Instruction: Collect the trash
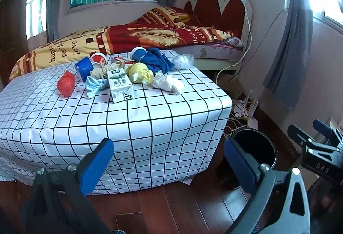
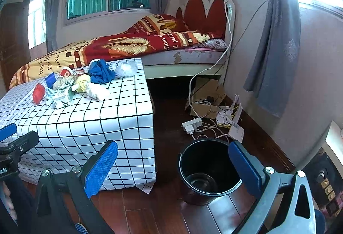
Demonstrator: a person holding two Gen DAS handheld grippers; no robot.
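Black bin (image 2: 211,169) empty on floor, trash pile (image 1: 126,75) w/ milk carton (image 1: 120,86) on table.

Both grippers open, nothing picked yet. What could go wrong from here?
1. The trash pile is tightly clustered; closing on the milk carton may drag the blue mask or the knotted yellow cloth along.
2. The black bucket sits low on the floor beside loose cables; a missed drop could land among them.

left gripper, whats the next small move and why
Probably reach the left gripper forward toward the milk carton, the nearest piece in the pile on the checked table. Both grippers are open and hold nothing, and the black bucket on the floor looks empty.
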